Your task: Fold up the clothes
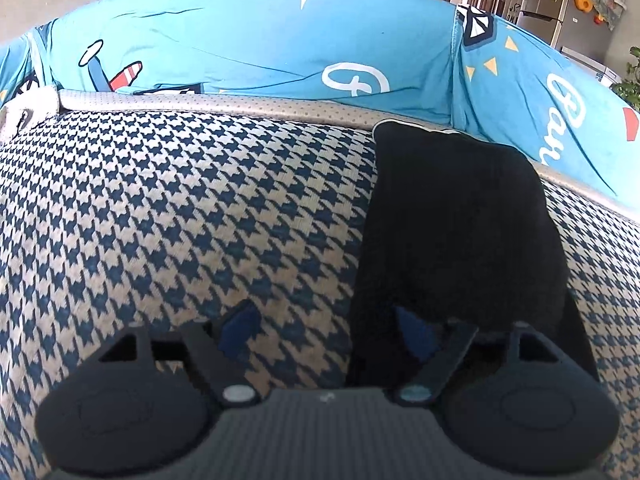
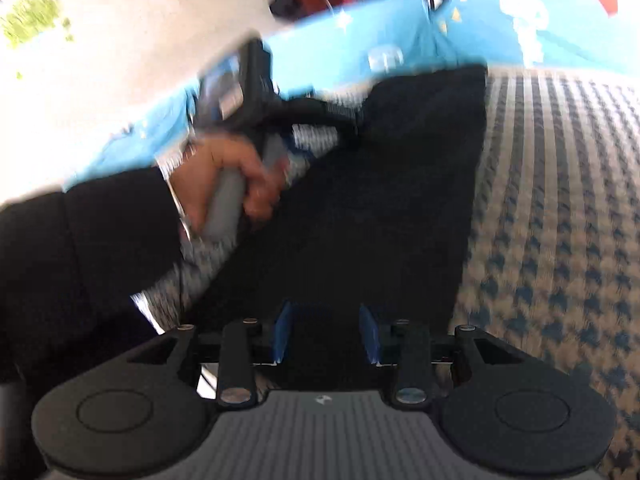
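Black garment [image 1: 460, 216] on navy-and-beige houndstooth seat cover [image 1: 180, 208], bright blue cartoon-print back cover [image 1: 248, 40], blue gripper pads [image 2: 285, 332], black sleeve [image 2: 80, 248].

Your left gripper [image 1: 326, 326] had blue pads on black fingers, ribbed grey body, your hand [image 2: 232, 184] wore a black sleeve [image 2: 88, 256], wrist bracelet, right gripper [image 2: 326, 334] matched.

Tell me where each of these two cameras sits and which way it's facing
Left wrist: on the left gripper, angled down at the houndstooth cushion and black garment; only its own open fingers show.
Right wrist: on the right gripper, angled down over the garment; its fingers, plus the left hand and dark sleeve, show.
Shared: garment, cushion, blue backrest cover.
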{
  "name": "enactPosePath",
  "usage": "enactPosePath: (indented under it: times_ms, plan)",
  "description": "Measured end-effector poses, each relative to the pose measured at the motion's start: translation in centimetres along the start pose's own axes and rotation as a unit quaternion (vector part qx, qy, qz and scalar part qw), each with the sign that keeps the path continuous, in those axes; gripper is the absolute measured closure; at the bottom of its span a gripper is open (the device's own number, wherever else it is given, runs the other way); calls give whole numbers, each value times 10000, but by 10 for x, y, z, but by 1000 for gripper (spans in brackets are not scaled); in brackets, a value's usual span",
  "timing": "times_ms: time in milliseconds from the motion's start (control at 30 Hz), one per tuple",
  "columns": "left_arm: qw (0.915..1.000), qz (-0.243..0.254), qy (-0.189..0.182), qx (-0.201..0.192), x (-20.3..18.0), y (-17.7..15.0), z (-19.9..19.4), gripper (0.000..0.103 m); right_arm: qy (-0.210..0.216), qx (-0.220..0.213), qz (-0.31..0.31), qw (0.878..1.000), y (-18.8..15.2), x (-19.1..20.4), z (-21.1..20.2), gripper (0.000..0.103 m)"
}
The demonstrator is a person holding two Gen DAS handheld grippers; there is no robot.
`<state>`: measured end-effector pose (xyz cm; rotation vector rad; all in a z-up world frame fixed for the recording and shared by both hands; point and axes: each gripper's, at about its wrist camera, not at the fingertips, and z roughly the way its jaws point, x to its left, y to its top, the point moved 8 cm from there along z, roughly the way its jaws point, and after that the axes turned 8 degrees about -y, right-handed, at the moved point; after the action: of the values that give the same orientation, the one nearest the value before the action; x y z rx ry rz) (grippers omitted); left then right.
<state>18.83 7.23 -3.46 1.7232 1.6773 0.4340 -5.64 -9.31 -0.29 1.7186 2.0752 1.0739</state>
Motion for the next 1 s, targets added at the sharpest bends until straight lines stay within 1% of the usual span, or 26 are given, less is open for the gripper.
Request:
enactPosePath:
  times_ms: [67,167,233,267,333,433,500,600,733,933,1000]
  plan:
    - [10000,-3,-12,-6,1,1,1,20,-88,186,22,9998,-6,-2,3,66]
    - [10000,-70,-54,-4,3,3,1,20,-71,243,-53,9997,-7,-1,-2,65]
    - [9998,-161,-94,13,4,4,-1,20,-87,247,-122,9996,-9,-1,-2,65]
    - [9997,-211,-138,27,4,4,-3,22,-93,252,-149,9995,-9,-1,-2,65]
    - [9994,-252,-238,17,3,6,-7,23,-61,228,-88,9997,-11,-6,-3,65]
    - [9990,-242,-370,-2,1,9,-11,23,69,145,-38,9999,-8,-7,-4,65]
    - [9989,-213,-418,72,0,9,-10,22,187,47,-85,9998,-3,-1,-2,65]
    - [9988,-18,-425,253,-2,9,-5,22,432,-63,-322,9985,5,12,0,65]
    - [9982,258,-392,377,0,11,-1,20,662,-226,-789,9944,17,33,11,65]
    - [9973,445,-380,453,3,13,7,17,1025,-405,-1379,9843,35,64,37,65]
    - [9972,492,-358,438,3,14,8,13,1154,-430,-1502,9809,36,72,44,65]
